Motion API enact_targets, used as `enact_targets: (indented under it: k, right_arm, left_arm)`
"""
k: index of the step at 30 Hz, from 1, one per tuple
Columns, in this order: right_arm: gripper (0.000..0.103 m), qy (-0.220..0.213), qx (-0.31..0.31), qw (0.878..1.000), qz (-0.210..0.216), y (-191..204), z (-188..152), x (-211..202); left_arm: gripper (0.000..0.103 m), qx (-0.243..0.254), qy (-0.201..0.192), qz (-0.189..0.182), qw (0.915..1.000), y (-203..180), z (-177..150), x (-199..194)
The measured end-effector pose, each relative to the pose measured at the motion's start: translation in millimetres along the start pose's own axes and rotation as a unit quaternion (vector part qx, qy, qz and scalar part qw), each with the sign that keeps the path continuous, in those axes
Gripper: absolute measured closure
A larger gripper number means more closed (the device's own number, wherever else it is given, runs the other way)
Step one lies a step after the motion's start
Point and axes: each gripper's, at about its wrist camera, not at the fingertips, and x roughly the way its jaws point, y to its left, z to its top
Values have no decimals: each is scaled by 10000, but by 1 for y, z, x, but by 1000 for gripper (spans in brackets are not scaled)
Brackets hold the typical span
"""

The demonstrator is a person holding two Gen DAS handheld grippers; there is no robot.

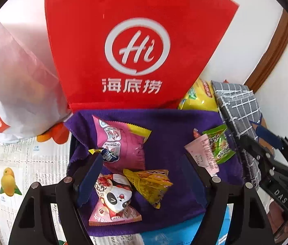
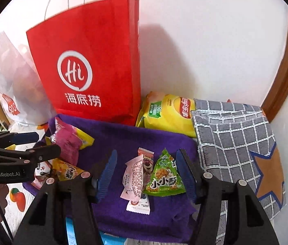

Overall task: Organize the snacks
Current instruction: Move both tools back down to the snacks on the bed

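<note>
Bench (image 1: 31, 163) with fruit-print cover carries purple cloth (image 2: 123, 138), red paper bag (image 2: 86, 61), white bag (image 1: 11, 81), grey checked cloth (image 2: 235, 134).

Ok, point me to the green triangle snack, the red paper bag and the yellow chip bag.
green triangle snack (image 2: 165, 178): right wrist view, middle of the packet face.
red paper bag (image 2: 86, 65): right wrist view, on the front panel.
yellow chip bag (image 2: 168, 112): right wrist view, middle of its front.
</note>
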Motion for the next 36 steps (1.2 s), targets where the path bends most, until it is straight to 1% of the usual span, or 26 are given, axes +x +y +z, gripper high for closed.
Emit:
enact_targets:
  k: [3, 6, 11, 15, 20, 23, 31, 36]
  right_arm:
    - [43, 29, 58, 10000, -25, -2, -5, -15]
    - [43, 17, 100, 9999, 52, -4, -13, -32]
    - [43, -33, 83, 9999, -49, -3, -34, -63]
    - [43, -82, 171, 9998, -75, -4, -52, -81]
    - [43, -75, 253, 9996, -121, -1, -77, -100]
    - [43, -62, 311, 9995, -79, 2, -91, -111]
    - [43, -106, 359, 9993, -11, 13, -124, -138]
    - [43, -48, 352, 9994, 49, 21, -141, -142]
  left_arm:
    - [25, 91, -159, -22, 9998, -5, -1, -15]
    - [25, 234, -306, -49, 9992, -14, -3, -29]
    - [25, 280, -384, -96, 9988, -26, -16, -56]
    - [25, 346, -534, -44, 9980, -29, -36, -85]
    - [25, 351, -573, 2, 9977, -29, -67, -113]
    - [25, 290, -597, -16, 9978, -26, -86, -126]
    - [25, 138, -644, -12, 9978, -16, -127, -148]
    - [25, -88, -629, -8, 9980, 0, -149, -153]
